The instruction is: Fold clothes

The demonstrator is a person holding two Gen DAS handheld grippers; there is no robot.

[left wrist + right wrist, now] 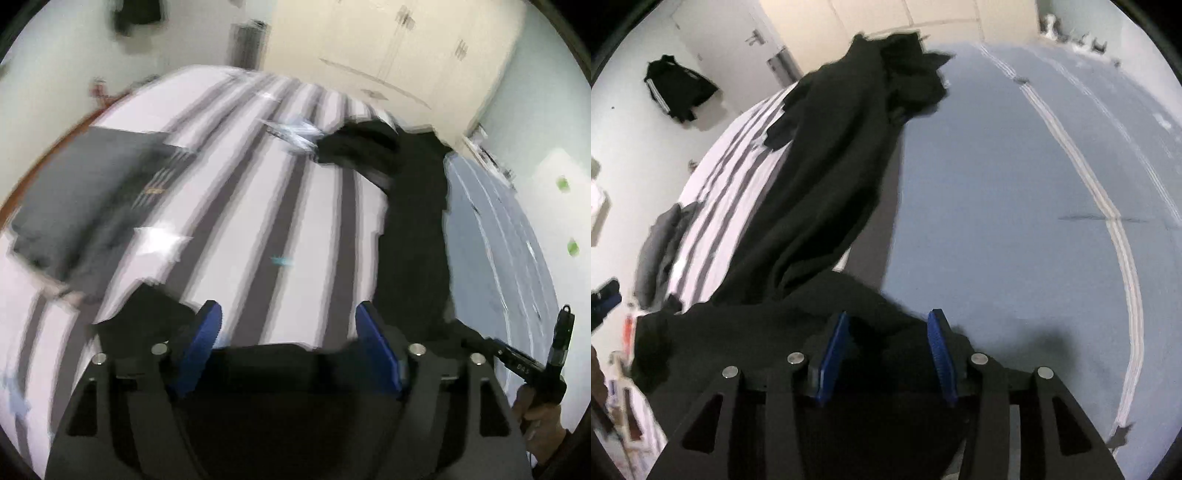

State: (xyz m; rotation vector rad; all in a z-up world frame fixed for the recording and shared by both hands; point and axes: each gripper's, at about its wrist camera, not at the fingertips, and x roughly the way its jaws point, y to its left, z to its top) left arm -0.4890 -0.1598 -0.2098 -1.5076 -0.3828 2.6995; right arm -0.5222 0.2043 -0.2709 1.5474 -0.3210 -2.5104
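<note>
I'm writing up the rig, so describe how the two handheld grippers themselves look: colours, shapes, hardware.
Both match: the left gripper and right gripper have matte black angular bodies with triangular cut-outs, and round silver bolt heads sit along the front edge. The jaws carry flat blue pads, ribbed on their inner faces. In the left wrist view, the right gripper's black handle shows small pale lettering, too blurred to read.

The black garment (827, 177) is looking like soft matt cloth. The striped bed sheet (295, 229) under it is looking like smooth cloth. The claw pads (940, 354) are looking like ribbed blue rubber.
</note>
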